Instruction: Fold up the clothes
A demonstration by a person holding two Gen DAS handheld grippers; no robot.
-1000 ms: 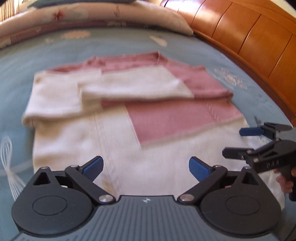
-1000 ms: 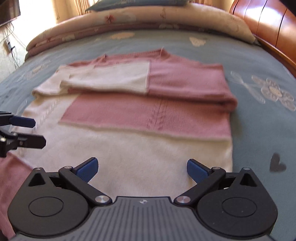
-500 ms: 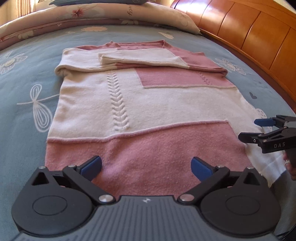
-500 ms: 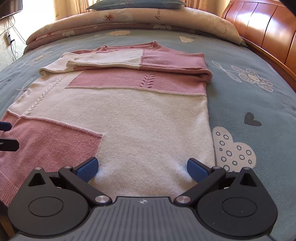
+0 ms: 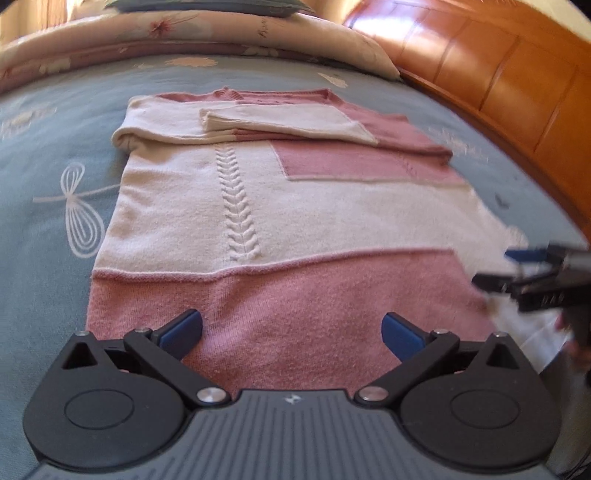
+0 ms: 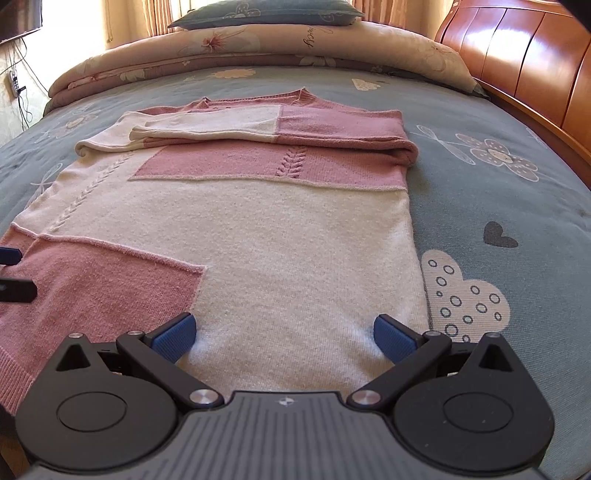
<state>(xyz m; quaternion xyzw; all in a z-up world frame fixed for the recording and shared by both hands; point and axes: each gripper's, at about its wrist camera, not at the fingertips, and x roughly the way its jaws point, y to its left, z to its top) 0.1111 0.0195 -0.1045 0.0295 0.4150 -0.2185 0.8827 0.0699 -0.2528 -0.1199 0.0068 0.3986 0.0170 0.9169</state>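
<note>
**Sweater flat on bed, both grippers spread**

The left gripper (image 5: 291, 334) hovers over the pink hem corner, fingers released, holding nothing. The sweater (image 6: 258, 229) lies flat on the blue bedspread (image 6: 498, 192), sleeves folded across its chest. The right gripper (image 6: 283, 334) sits over the cream hem, fingers likewise apart and empty.

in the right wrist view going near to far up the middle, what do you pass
right gripper → white part of the sweater → pink patch → folded sleeves → blue bedspread → rolled quilt → dark pillow
</note>
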